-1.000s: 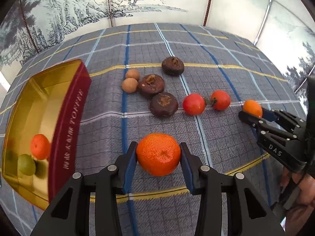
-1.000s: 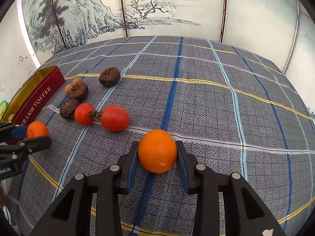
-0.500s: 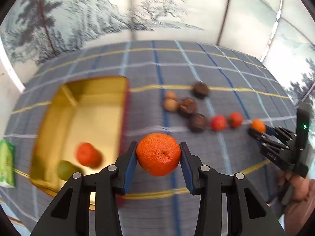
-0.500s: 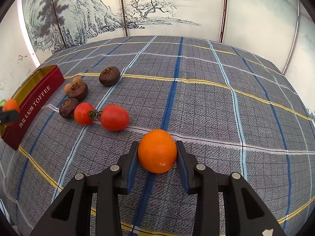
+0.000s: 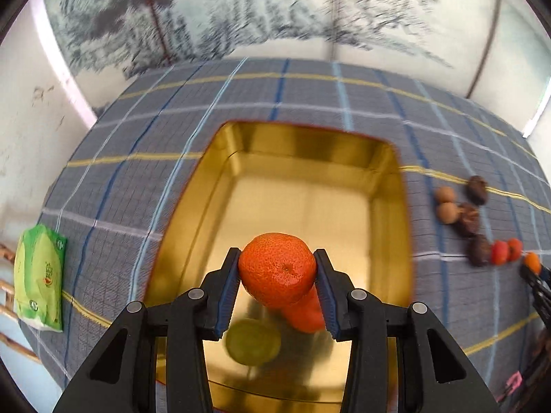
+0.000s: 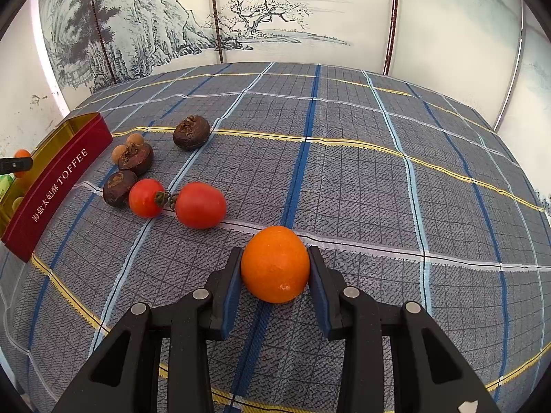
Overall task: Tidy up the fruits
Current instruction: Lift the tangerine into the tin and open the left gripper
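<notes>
Above the gold tin (image 5: pixel 303 151), the left tongs (image 5: pixel 277 272) pinch a mandarin (image 5: pixel 277 268); the tin floor with a green fruit (image 5: pixel 253 342) lies straight below. Well apart over the desk (image 6: pixel 378 172), the right tongs (image 6: pixel 274 268) pinch an orange (image 6: pixel 274 264).

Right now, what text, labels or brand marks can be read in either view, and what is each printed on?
"TOFFEE": white letters on the red outer wall of the tin.
A row of white Chinese characters before that word, same wall: too small to read reliably.
Green packet: round logos and print, too blurred to read.
Nothing else legible.
</notes>
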### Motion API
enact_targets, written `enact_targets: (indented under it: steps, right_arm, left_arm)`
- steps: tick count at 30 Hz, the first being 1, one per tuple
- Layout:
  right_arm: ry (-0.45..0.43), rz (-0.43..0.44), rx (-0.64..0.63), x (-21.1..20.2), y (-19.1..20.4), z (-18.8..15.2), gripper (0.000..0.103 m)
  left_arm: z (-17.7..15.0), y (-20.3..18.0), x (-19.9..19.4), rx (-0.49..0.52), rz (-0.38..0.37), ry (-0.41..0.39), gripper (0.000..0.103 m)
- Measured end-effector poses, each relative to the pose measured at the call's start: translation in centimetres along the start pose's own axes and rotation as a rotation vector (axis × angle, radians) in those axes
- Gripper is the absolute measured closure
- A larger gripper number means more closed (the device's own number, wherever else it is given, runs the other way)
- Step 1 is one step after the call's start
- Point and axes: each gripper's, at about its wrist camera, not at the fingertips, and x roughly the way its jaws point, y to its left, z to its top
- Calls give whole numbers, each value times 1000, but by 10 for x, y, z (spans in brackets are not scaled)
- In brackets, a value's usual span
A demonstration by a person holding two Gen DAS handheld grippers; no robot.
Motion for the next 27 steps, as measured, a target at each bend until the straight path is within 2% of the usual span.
enact_targets:
  steps: [7, 27]
  right_arm:
    - [0, -1, 0, 0, 0, 0, 68]
    - [1, -4, -3, 1, 1, 0, 69]
  left_arm:
    - [-2, 20, 22, -37, 23, 45, 60]
    - [-14, 22, 38, -40, 34, 91, 60]
